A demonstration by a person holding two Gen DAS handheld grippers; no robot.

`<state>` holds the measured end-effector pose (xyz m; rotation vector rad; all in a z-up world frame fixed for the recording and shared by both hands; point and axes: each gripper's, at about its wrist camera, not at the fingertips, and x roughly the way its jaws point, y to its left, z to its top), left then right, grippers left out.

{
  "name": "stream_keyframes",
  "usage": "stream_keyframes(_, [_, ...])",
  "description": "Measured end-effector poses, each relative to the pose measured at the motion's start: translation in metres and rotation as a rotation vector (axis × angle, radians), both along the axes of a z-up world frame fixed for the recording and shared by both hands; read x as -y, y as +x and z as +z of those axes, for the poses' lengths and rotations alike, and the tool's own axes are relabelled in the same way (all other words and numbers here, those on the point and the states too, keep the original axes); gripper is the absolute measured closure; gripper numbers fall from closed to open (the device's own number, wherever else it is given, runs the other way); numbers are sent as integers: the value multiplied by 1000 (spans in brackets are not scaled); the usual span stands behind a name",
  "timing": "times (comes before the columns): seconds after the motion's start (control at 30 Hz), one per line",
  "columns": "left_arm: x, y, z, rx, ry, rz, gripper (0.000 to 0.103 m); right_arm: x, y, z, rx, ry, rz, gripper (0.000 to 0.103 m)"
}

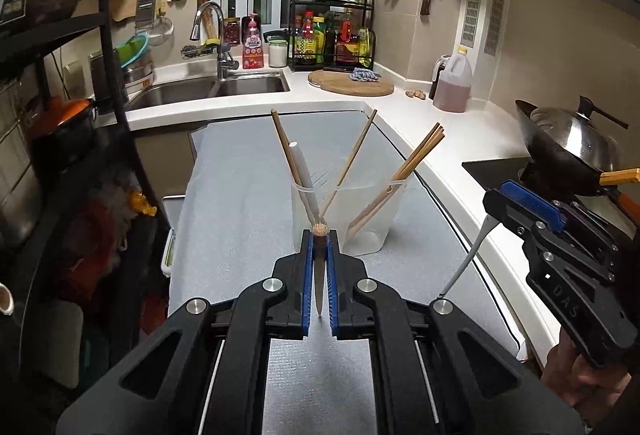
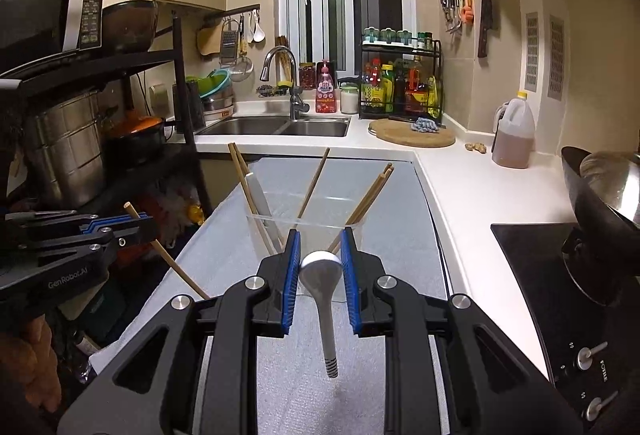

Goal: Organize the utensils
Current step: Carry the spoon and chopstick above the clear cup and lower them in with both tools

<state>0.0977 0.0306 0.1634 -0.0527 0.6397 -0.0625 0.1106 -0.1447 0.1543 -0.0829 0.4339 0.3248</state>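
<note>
Left gripper (image 1: pixel 319 235) fingers clamped on one chopstick (image 1: pixel 319 267); right gripper (image 2: pixel 320 247) fingers gripping white spoon (image 2: pixel 322 287); clear holder (image 1: pixel 360 213) on desk (image 1: pixel 240 203) beyond.

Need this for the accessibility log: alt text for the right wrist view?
The right claw grips a white spoon by its bowl, handle pointing toward the camera, just before a clear plastic container holding wooden chopsticks on a grey mat. At left, the left claw clamps a single chopstick; behind are a sink and window.
</note>
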Motion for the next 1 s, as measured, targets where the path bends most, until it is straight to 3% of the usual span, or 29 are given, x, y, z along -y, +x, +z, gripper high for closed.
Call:
stream_keyframes(0.67, [6,6,14,-6,-7,-16,96,5,0,14,9,36,8,82])
stream_keyframes(1.0, [3,26,61,34,-19,-49,96,-14,24,56,51,41,37,83])
